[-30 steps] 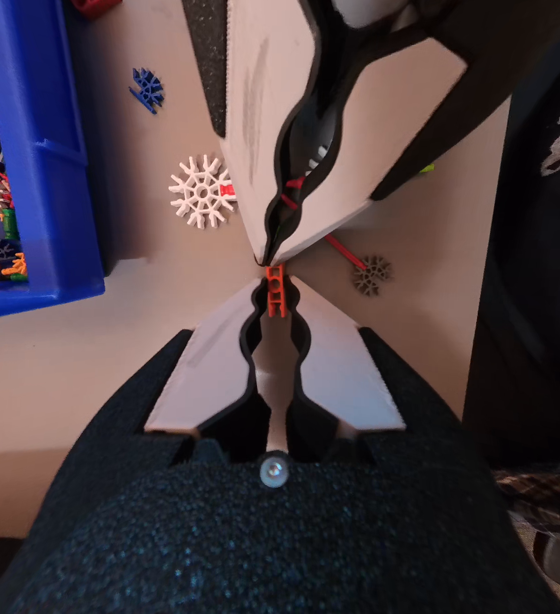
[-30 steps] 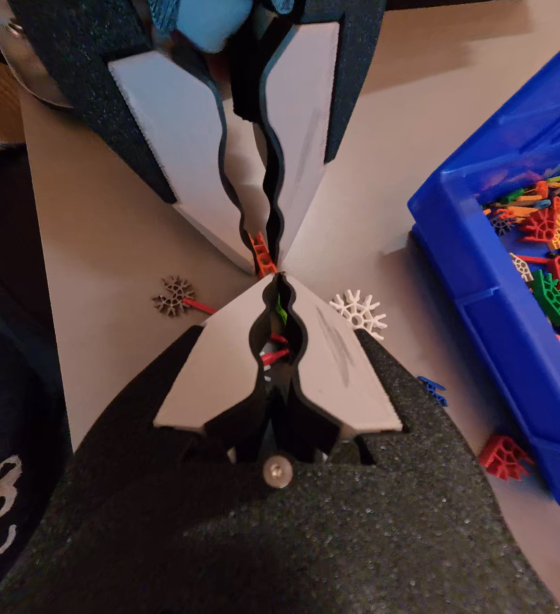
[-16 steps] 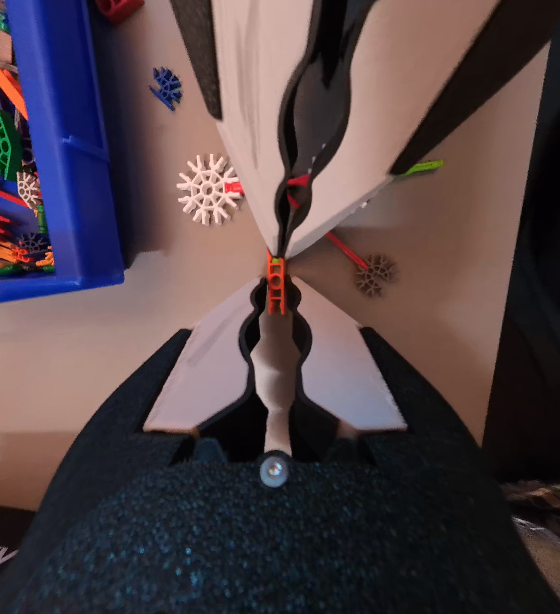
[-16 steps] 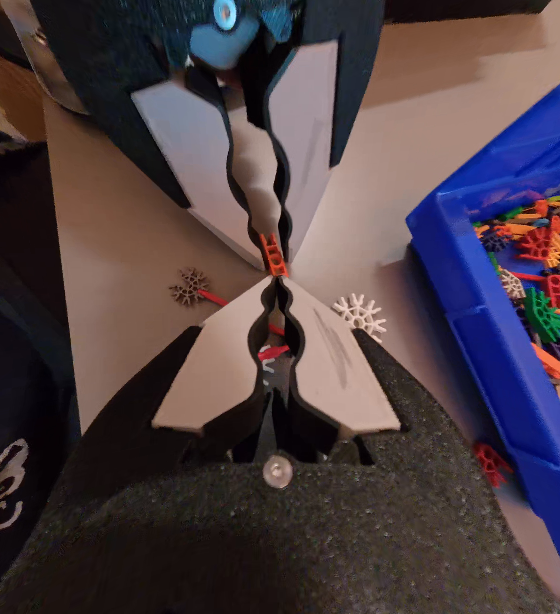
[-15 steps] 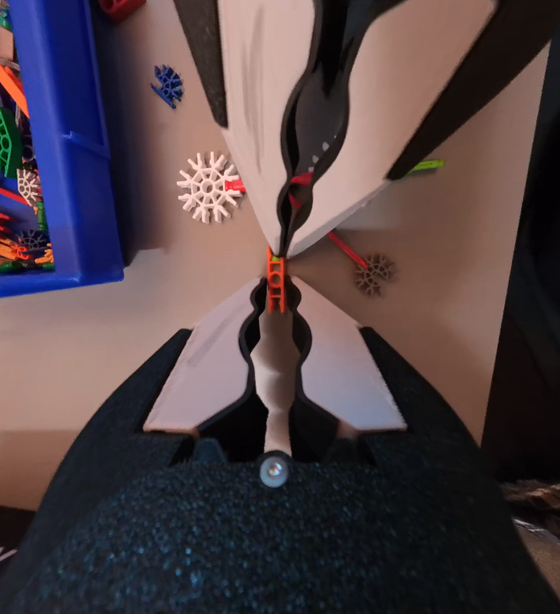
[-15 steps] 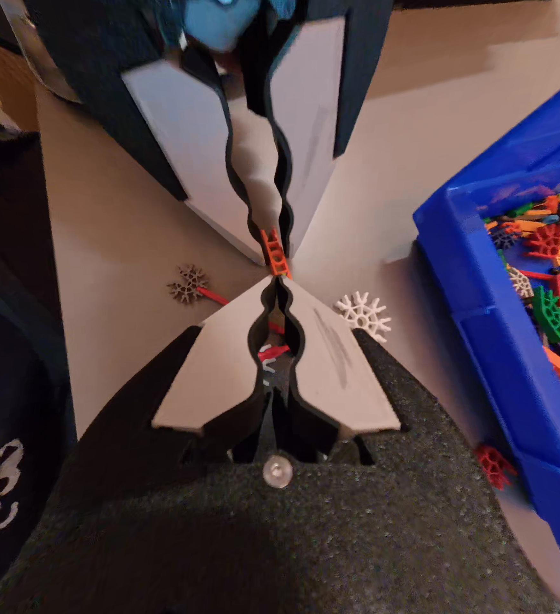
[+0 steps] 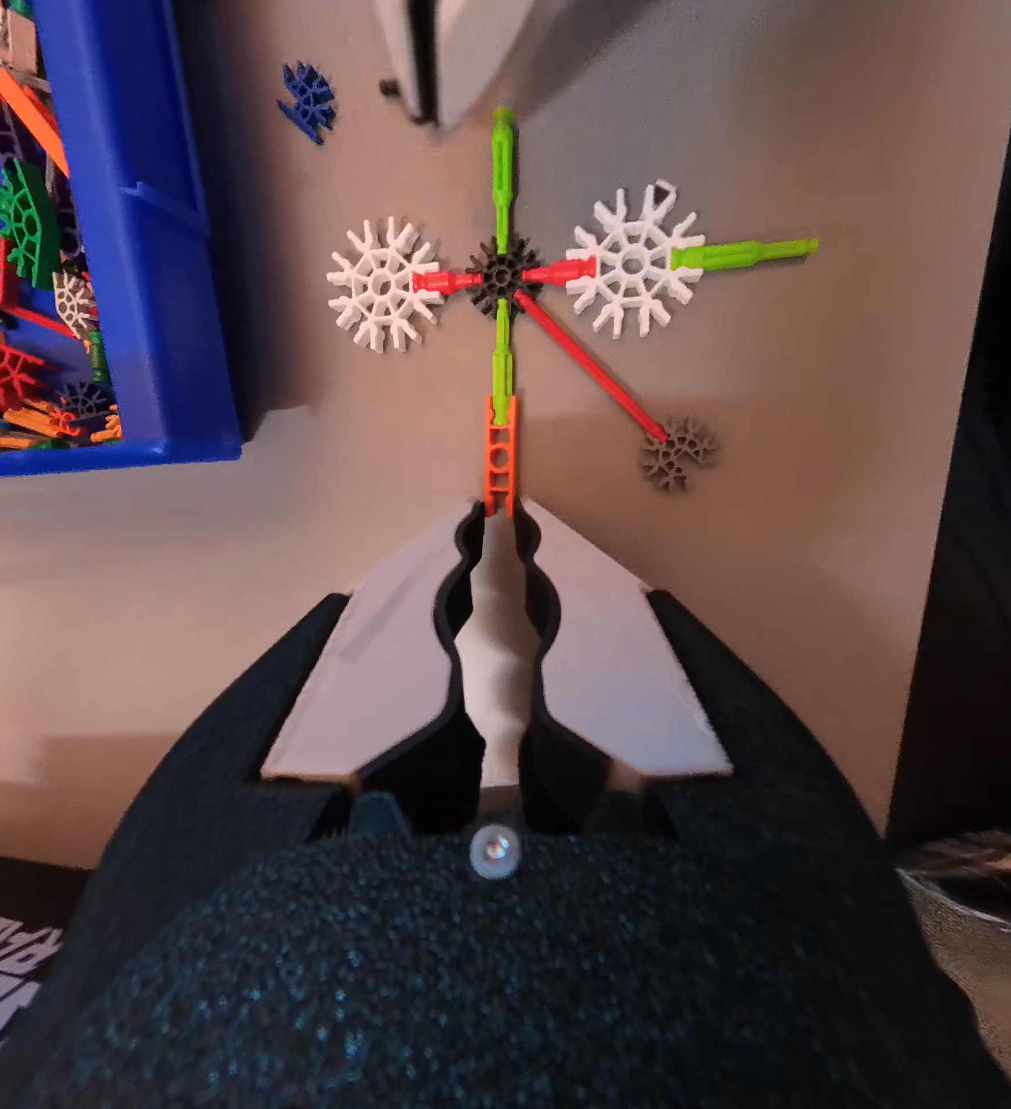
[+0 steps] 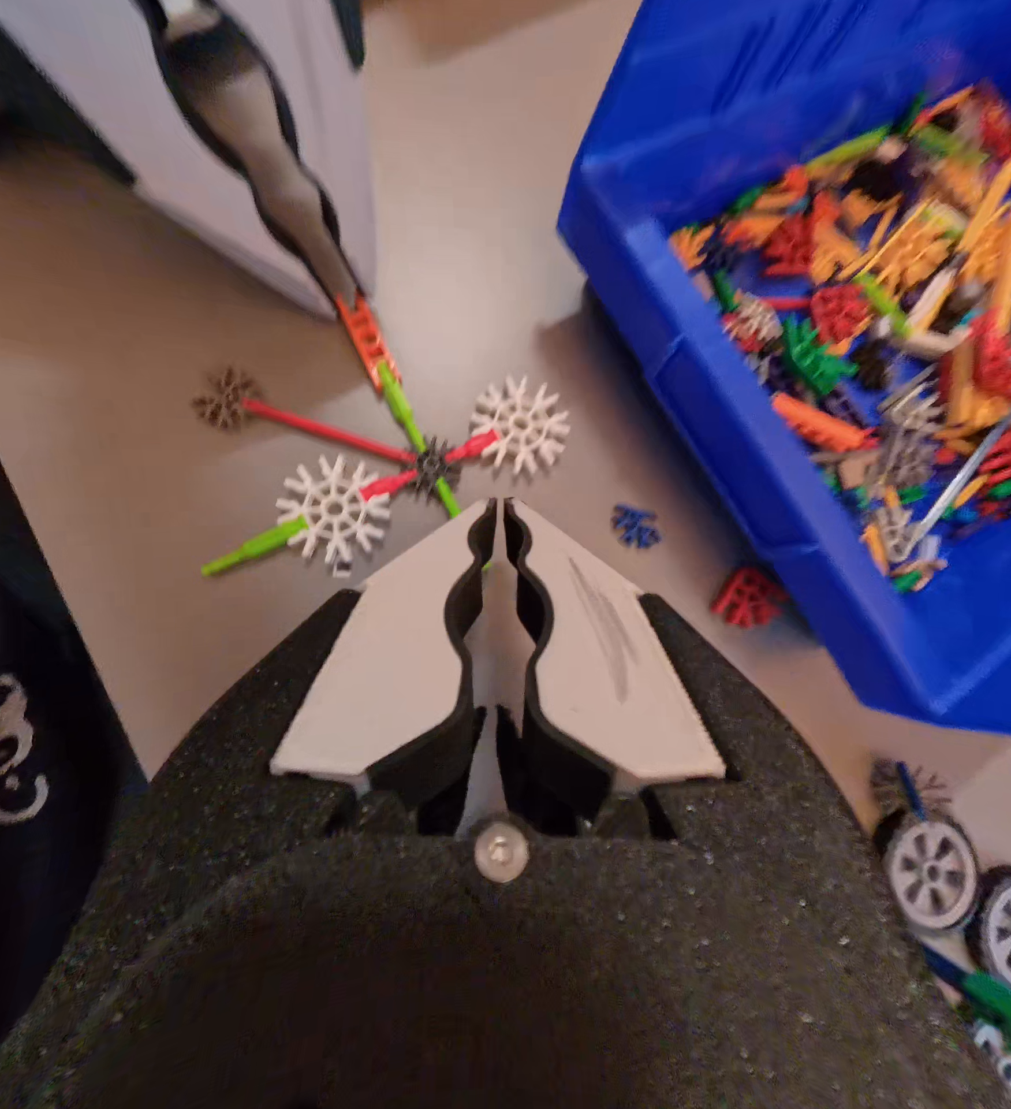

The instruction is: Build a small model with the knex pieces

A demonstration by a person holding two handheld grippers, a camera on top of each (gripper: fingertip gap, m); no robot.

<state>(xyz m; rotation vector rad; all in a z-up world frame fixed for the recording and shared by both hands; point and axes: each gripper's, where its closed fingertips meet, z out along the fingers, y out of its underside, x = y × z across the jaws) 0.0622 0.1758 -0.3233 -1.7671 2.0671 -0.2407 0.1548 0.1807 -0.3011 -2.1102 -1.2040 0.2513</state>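
My left gripper [image 7: 498,510] is shut on the near end of an orange connector [image 7: 500,456]. The connector sits on a green rod of a flat toy assembly on the table. The assembly has a black hub [image 7: 501,275], two white snowflake connectors [image 7: 381,283] [image 7: 635,264], red and green rods, and a grey connector [image 7: 678,450]. My right gripper [image 8: 498,510] is shut with nothing between its tips. It hovers just short of the hub [image 8: 434,465], over the end of a green rod. The right wrist view shows the left gripper [image 8: 347,306] on the orange connector [image 8: 368,342].
A blue bin [image 8: 851,600] full of mixed toy parts stands beside the assembly; it also shows in the left wrist view [image 7: 131,240]. A loose blue connector [image 8: 635,525], a red connector [image 8: 746,597] and grey wheels [image 8: 935,873] lie near it. Dark cloth lies past the table edge [image 7: 941,540]. Spacing between my two grippers at the tips: around 10 cm.
My right gripper has let go of the assembly and pulled back, so the whole assembly now shows. My left gripper still holds the orange connector.
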